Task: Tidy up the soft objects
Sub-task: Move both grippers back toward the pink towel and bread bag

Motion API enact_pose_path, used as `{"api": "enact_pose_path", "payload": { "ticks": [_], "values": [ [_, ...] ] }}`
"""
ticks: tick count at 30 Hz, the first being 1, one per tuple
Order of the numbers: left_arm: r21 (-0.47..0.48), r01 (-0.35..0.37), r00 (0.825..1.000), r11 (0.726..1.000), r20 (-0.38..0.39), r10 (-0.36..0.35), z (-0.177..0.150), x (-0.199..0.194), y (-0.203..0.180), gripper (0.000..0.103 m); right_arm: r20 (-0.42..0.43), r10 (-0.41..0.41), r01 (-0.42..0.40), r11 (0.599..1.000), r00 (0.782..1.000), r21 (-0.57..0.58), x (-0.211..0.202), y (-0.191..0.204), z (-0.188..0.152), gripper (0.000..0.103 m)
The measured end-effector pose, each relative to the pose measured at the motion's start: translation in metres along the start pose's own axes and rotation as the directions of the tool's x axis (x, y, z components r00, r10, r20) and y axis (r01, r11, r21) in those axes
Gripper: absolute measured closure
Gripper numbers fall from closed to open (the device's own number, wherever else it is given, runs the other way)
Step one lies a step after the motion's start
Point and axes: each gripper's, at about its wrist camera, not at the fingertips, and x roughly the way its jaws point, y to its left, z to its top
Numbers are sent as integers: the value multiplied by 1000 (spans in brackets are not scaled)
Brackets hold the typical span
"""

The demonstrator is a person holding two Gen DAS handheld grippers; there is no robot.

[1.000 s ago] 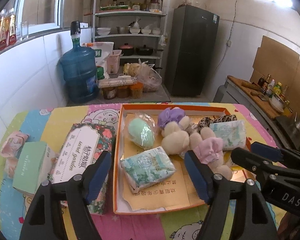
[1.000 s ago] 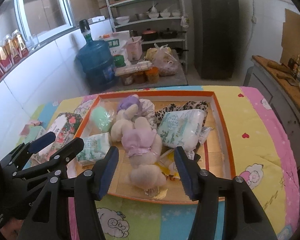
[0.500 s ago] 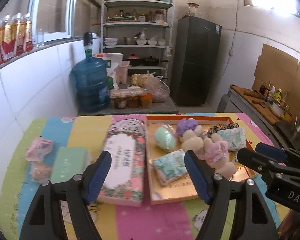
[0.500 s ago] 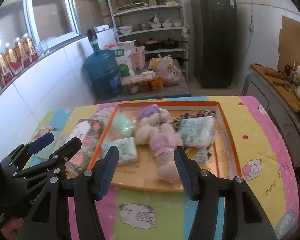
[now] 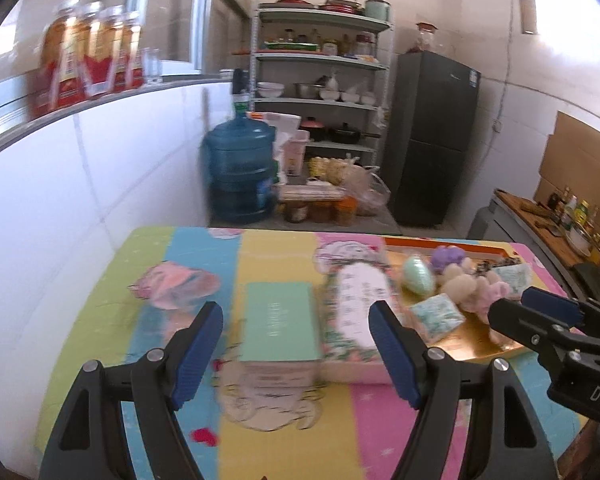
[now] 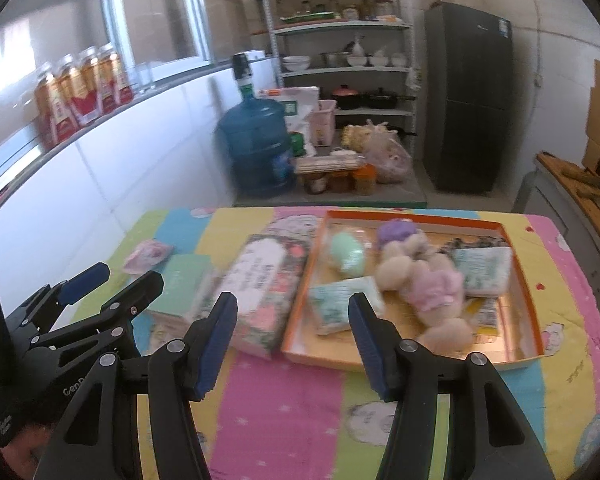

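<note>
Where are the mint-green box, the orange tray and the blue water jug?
mint-green box (image 5: 278,326), left wrist view, middle of its lid.
orange tray (image 6: 413,216), right wrist view, far rim.
blue water jug (image 6: 256,148), right wrist view, front of its body.

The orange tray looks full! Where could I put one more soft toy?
The orange tray is crowded on its left and middle with packets and the plush toy. Bare floor shows along its right wall and near right corner. Outside it, the cloth in front of the floral box lies bare, under the open right gripper.
</note>
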Motion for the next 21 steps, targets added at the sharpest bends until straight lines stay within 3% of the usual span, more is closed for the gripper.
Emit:
{"api": "enact_pose_path", "payload": {
  "ticks": [11, 18, 21],
  "values": [
    [-76, -132, 991, 988, -4, 132, -10, -15, 106, 28, -30, 113, -115, 991, 993, -73, 24, 93, -3, 43],
    [-102, -170, 985, 980, -4, 170, -11, -15, 163, 28, -70, 179, -186, 976, 981, -115, 56, 146, -5, 43],
    [-105, -180, 984, 978, -7, 180, -11, -13, 181, 28, -93, 202, -213, 969, 975, -122, 73, 164, -7, 36]
  ]
}}
